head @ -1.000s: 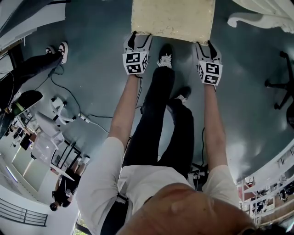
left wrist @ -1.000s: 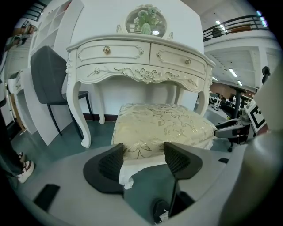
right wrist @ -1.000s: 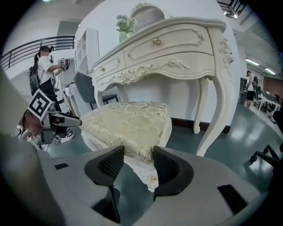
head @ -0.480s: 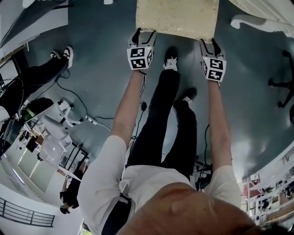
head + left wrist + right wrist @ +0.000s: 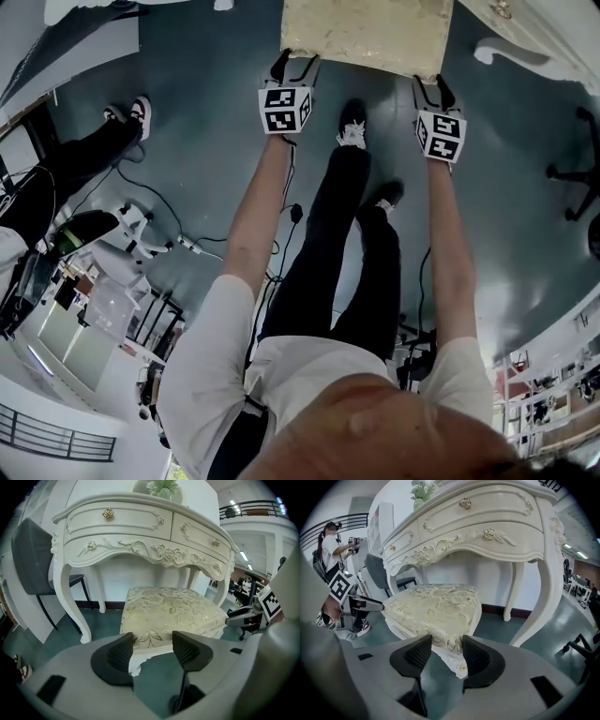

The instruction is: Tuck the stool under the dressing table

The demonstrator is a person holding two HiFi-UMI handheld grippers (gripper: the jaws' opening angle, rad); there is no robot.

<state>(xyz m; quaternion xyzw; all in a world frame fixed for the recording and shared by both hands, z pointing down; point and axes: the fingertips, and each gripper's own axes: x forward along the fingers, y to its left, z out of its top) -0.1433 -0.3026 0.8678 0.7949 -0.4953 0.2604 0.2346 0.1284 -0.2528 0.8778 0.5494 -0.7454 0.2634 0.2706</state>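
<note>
Head view shows only the stool [image 5: 366, 36], top edge. The gripper views add the dressing table [image 5: 145, 531] above it (seat mid-frame). Left gripper [image 5: 152, 639] stands wide, jaws just closing around the rim without pressing; right gripper [image 5: 446, 641] clamps the stool's corner.

Head view steeply down from above — both gripper views low, close, stool [image 5: 171, 613] and dressing table [image 5: 140, 527] in common
</note>
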